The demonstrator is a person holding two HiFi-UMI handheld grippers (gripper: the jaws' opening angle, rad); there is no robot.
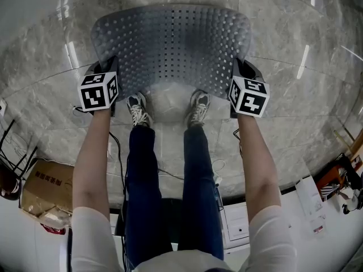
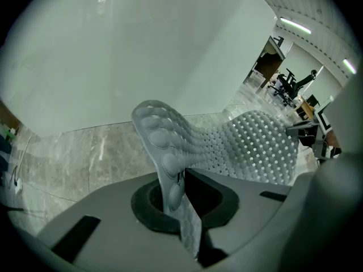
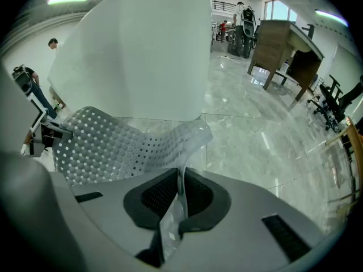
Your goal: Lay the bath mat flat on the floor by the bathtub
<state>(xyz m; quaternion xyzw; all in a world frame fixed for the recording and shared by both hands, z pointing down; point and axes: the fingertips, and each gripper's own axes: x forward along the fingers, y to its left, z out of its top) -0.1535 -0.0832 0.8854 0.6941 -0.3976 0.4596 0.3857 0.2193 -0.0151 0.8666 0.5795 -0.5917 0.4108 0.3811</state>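
One bath mat (image 1: 170, 44) over glossy grey marble floor (image 1: 283, 33) (white bathtub (image 2: 142, 55) beside)

The person wears white short sleeves (image 1: 89, 231), dark blue jeans (image 1: 142, 180) and grey sneakers (image 1: 138, 110) with white laces. The left gripper (image 1: 109, 68) and right gripper (image 1: 240, 68) are grey, each bearing a cube (image 1: 98, 91) of black-and-white square markers.

You have one bath mat (image 1: 170, 44), two grippers, a left gripper (image 2: 178, 187) and a right gripper (image 3: 181, 192), two shoes (image 1: 138, 110) and one cardboard box (image 1: 50, 187).
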